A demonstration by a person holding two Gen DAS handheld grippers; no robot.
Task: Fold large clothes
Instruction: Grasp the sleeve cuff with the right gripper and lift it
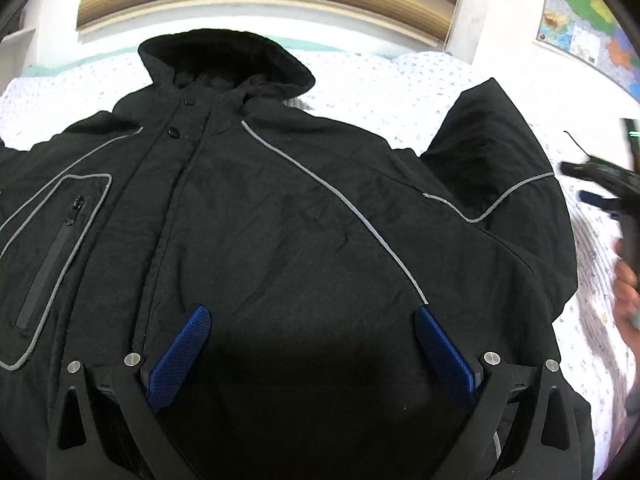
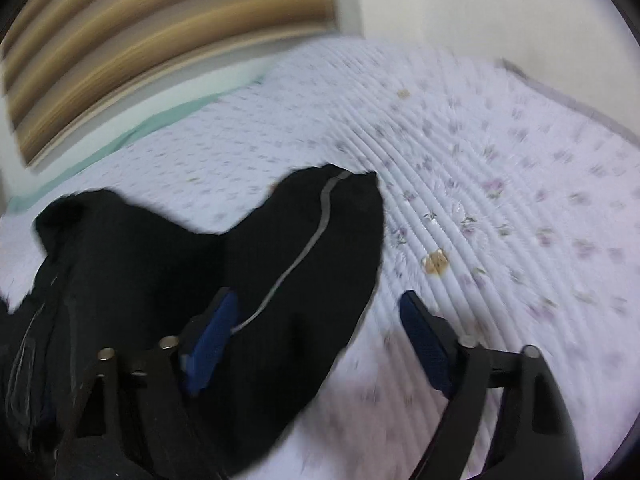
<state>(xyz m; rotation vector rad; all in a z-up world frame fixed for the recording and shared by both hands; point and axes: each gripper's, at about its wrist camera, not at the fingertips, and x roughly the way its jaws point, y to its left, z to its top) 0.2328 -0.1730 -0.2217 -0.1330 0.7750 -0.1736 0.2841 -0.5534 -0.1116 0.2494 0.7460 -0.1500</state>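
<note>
Hovering tongs (image 1: pixel 312 320) over black jacket (image 1: pixel 280 208)

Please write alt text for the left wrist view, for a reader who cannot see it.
A black hooded jacket with grey piping lies front up on a flowered bedspread. The left gripper is above its lower part, blue fingers wide open, holding nothing.

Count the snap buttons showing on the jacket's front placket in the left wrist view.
2. One snap button sits just under the hood; the second lies just below it on the black jacket. More may be hidden lower down the placket.
</note>
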